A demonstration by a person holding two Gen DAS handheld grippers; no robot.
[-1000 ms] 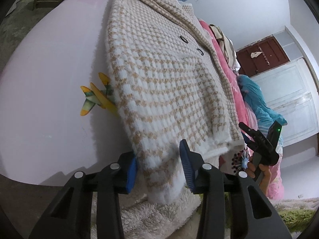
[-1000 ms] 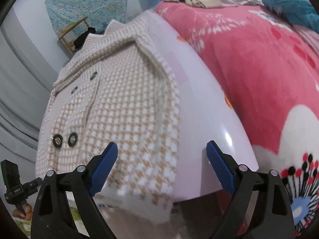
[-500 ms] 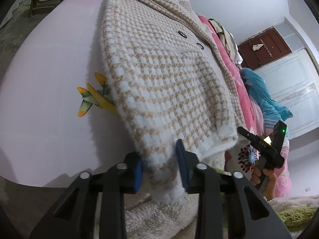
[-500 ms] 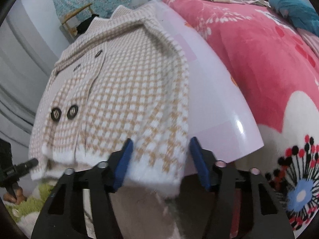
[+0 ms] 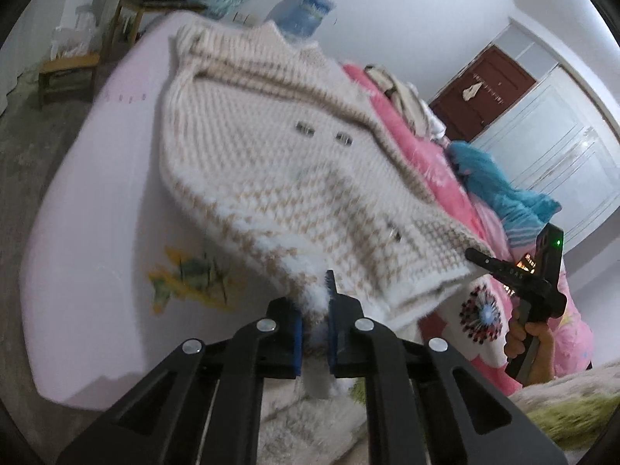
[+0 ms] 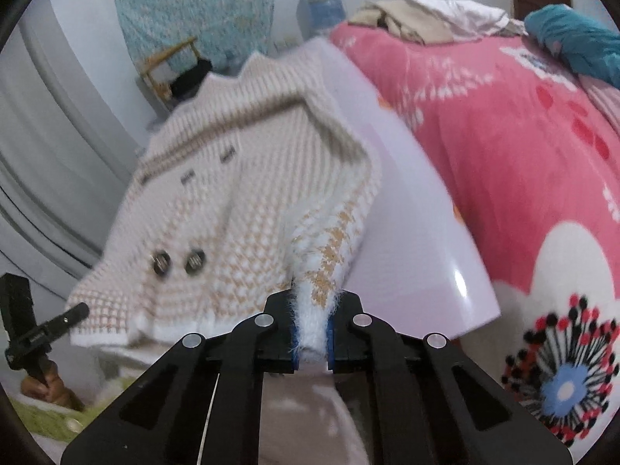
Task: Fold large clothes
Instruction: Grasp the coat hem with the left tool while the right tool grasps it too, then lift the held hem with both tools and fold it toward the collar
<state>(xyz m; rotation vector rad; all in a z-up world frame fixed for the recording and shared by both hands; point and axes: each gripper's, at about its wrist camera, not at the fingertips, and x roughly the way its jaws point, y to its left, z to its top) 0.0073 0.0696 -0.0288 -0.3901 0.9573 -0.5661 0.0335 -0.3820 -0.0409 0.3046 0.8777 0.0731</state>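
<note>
A fluffy white and tan houndstooth jacket (image 5: 271,162) (image 6: 240,209) with dark buttons lies on a pale lilac board (image 5: 77,201) (image 6: 418,255). My left gripper (image 5: 313,302) is shut on the jacket's white bottom hem at its left corner, which is raised off the board. My right gripper (image 6: 312,310) is shut on the hem at the right corner, also raised, so the fabric tents up from both corners. In the left wrist view the right gripper (image 5: 519,279) appears at the right, held by a hand (image 5: 531,345).
A pink floral blanket (image 6: 523,162) covers the bed beside the board, with a teal cloth (image 6: 577,42) and beige clothes (image 6: 410,19) on it. A wooden stool (image 5: 66,73), a blue water jug (image 5: 298,11) and a dark red door (image 5: 484,93) stand beyond. Fluffy rugs lie below.
Both grippers closed on the jacket's bottom hem, one at each corner, and rose, lifting the hem off the board. The jacket's lower part now bunches upward.
</note>
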